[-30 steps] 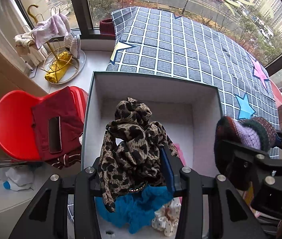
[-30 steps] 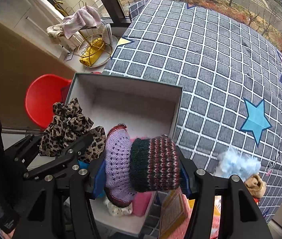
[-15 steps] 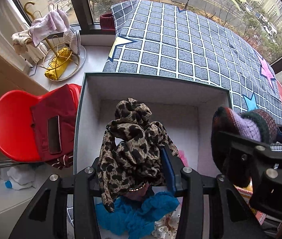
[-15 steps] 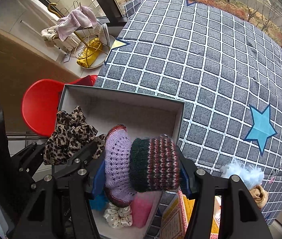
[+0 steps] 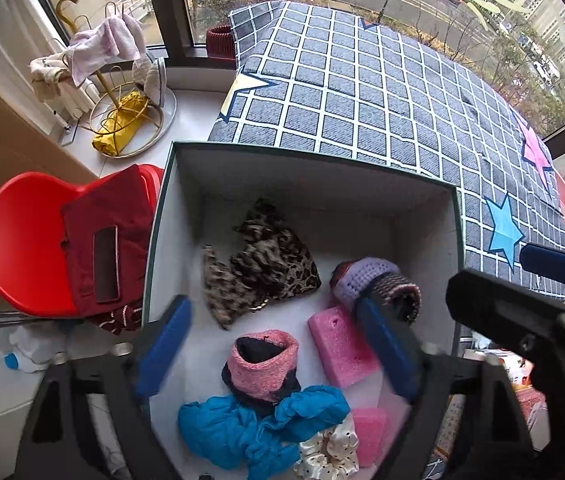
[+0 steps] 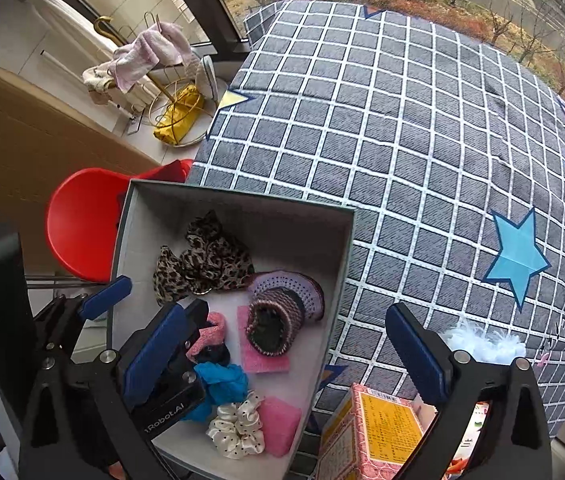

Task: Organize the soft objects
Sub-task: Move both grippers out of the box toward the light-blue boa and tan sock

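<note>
Two soft pieces lay freshly in the box [image 5: 422,196] – the leopard scarf [image 5: 262,264] toward its far wall and the knit cuff [image 6: 286,308] beside it, resting partly on a pink sponge [image 5: 340,346]. Both grippers had just been opening: the left gripper [image 5: 278,344] hung over the box with jaws wide apart and nothing between them, and the right gripper [image 6: 282,356] stood equally wide and empty above the box's near corner. Already inside were a pink knit band [image 5: 262,364], a blue cloth [image 5: 258,428], a dotted scrunchie [image 6: 238,424] and a second sponge [image 6: 280,420], so most of the sorting looked done. Left outside on the checked quilt [image 6: 402,140] was a pale-blue fluffy piece [image 6: 482,344] – probably the next pick – next to a pink carton [image 6: 374,436].
</note>
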{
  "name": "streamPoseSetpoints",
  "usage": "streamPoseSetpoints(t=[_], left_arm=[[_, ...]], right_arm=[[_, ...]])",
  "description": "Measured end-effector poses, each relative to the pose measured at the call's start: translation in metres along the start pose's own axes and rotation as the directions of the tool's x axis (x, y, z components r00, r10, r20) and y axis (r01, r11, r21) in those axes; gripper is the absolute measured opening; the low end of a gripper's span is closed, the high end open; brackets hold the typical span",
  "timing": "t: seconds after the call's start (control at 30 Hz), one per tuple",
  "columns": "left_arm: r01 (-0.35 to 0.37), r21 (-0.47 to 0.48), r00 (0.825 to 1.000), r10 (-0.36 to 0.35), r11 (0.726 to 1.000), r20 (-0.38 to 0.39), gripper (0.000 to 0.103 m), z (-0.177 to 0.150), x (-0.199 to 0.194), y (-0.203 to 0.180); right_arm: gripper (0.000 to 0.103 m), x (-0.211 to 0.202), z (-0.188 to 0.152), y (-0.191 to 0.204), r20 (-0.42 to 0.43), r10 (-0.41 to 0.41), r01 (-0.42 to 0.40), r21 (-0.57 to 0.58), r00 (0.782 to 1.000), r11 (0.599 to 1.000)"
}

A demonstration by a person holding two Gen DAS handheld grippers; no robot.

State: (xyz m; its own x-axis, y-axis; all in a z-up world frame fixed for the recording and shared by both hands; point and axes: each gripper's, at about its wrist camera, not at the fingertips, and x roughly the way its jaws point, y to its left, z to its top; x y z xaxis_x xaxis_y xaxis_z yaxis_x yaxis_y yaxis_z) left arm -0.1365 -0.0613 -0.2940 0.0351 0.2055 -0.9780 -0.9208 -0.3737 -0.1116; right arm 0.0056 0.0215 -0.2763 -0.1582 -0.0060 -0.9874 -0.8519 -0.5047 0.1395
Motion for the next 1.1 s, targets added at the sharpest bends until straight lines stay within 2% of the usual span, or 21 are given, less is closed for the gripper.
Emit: streamPoseSetpoints(t=[0.03,0.27,0.83,1.1], left_arm=[[0.006,-0.002,1.0,-0.006,1.0,0.0,0.103,0.0,-0.001,0.0],[0.025,-0.004,1.0,-0.025,1.0,0.017,0.103,0.0,-0.005,-0.005],[0.013,0.017,1.0,-0.013,1.0,0.009,0.103,-0.012,-0.017,-0.013],[0.022,0.059,1.0,-0.022,0.998,0.001,0.103,-0.012,-0.024,-0.034]], right_arm=[[0.101,-0.001,0.0,-0.001,0.0,0.0,0.0,0.004,1.0,1.0],[0.101,-0.009,-0.005,-0.012,0.003,0.0,0.0,0.032,1.0,0.999],[0.101,-0.022,-0.019,-0.014,0.018,0.015,-0.016,0.038,1.0,0.999],[0.101,-0.035,-0.026,-0.029,0.037,0.029,-0.031,0.074,0.999,0.997]])
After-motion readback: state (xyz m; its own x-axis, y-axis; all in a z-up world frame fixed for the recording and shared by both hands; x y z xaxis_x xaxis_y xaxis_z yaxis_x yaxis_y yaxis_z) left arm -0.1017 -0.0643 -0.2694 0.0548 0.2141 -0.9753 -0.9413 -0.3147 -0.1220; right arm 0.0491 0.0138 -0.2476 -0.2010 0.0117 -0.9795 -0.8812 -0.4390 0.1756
